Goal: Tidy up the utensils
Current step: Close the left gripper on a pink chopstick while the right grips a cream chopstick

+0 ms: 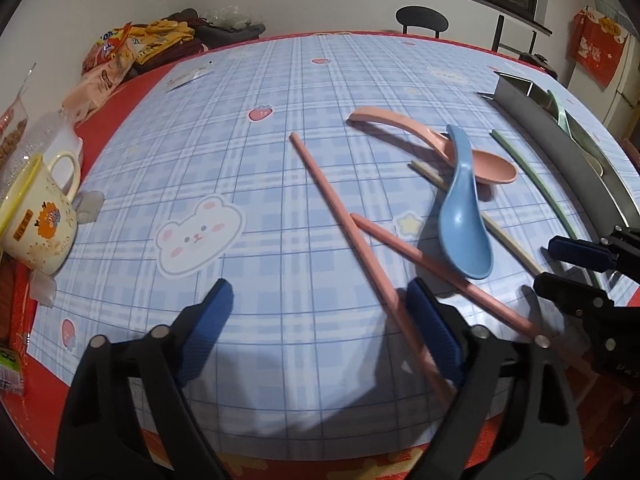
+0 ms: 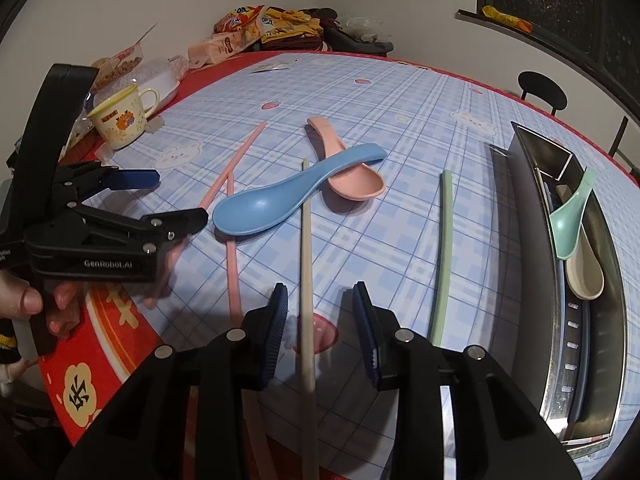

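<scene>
Two pink chopsticks lie crossed on the blue checked tablecloth. My left gripper is open, low over the cloth, and the longer pink chopstick runs just inside its right finger. A blue spoon rests across a pink spoon. My right gripper is open, with a cream chopstick lying between its pads, touching neither. A green chopstick lies further right. The left gripper also shows open in the right wrist view, and the right gripper shows in the left wrist view.
A metal tray at the right holds a green spoon and a cream spoon. A yellow mug and snack bags crowd the far left. A person's hand holds the left gripper. A black chair stands behind the table.
</scene>
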{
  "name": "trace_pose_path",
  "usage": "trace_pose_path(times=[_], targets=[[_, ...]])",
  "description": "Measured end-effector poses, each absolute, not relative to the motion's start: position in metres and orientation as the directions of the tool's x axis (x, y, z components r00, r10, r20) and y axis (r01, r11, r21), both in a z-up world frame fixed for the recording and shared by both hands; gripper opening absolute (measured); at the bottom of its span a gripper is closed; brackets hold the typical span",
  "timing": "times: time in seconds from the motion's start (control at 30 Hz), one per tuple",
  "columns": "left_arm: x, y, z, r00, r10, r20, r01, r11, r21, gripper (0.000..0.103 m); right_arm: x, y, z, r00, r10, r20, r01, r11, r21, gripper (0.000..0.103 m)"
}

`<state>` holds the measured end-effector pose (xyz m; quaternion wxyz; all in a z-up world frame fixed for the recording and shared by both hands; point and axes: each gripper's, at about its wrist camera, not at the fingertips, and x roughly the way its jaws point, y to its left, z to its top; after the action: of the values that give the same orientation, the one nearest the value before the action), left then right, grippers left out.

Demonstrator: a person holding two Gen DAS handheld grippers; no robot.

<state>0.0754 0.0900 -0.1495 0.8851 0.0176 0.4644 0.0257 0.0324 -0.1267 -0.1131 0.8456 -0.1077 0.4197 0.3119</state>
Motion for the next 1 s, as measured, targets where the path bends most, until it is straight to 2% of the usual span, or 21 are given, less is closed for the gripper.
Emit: trace_pose_path(times=[0.1, 0.2, 0.37, 0.5, 0.53, 0.57, 0.63, 0.73, 0.9, 1.0], targets=[[0.076, 0.091, -0.149, 0.563, 0.035, -0.826, -0.001, 0.999, 0.042, 0.077, 0.032, -0.125, -0.113, 0.457, 0.43, -0.779, -0.619, 0.782, 0.069, 0.033], [0.077, 0.084, -0.147, 0.558, 0.038, -0.829, 0.064, 0.994, 0.088, 0.072, 0.031, -0.123, -0.113, 0.459, 0.418, -0.784, -0.625, 0.779, 0.05, 0.033], [0.075, 0.071, -0.143, 0.548, 0.033, -0.836, 0.189, 0.968, 0.163, 0.056, 0.03, -0.117, -0.112, 0.433, 0.402, -0.807, -0.67, 0.743, 0.011, 0.033], [0.068, 0.07, -0.143, 0.551, -0.01, -0.835, 0.251, 0.956, 0.154, 0.044, 0.032, -0.118, -0.111, 0.404, 0.412, -0.817, -0.697, 0.717, 0.017, 0.033], [0.066, 0.07, -0.144, 0.55, -0.019, -0.835, 0.262, 0.953, 0.151, 0.038, 0.032, -0.117, -0.111, 0.404, 0.412, -0.817, -0.701, 0.713, 0.013, 0.032], [0.065, 0.07, -0.144, 0.549, -0.031, -0.835, 0.279, 0.949, 0.148, 0.033, 0.031, -0.117, -0.111, 0.401, 0.415, -0.817, -0.707, 0.708, 0.013, 0.03], [0.06, 0.068, -0.144, 0.549, -0.043, -0.834, 0.309, 0.938, 0.155, 0.027, 0.03, -0.117, -0.11, 0.4, 0.413, -0.818, -0.714, 0.7, 0.004, 0.015], [0.056, 0.066, -0.145, 0.547, -0.053, -0.836, 0.337, 0.927, 0.162, 0.019, 0.028, -0.116, -0.109, 0.393, 0.404, -0.826, -0.727, 0.686, -0.01, 0.008], [0.056, 0.067, -0.145, 0.541, -0.065, -0.839, 0.346, 0.926, 0.151, 0.017, 0.031, -0.117, -0.11, 0.383, 0.408, -0.829, -0.722, 0.692, 0.006, 0.008], [0.064, 0.072, -0.145, 0.534, -0.085, -0.841, 0.322, 0.94, 0.11, 0.021, 0.034, -0.115, -0.11, 0.391, 0.406, -0.826, -0.714, 0.7, 0.006, 0.008]])
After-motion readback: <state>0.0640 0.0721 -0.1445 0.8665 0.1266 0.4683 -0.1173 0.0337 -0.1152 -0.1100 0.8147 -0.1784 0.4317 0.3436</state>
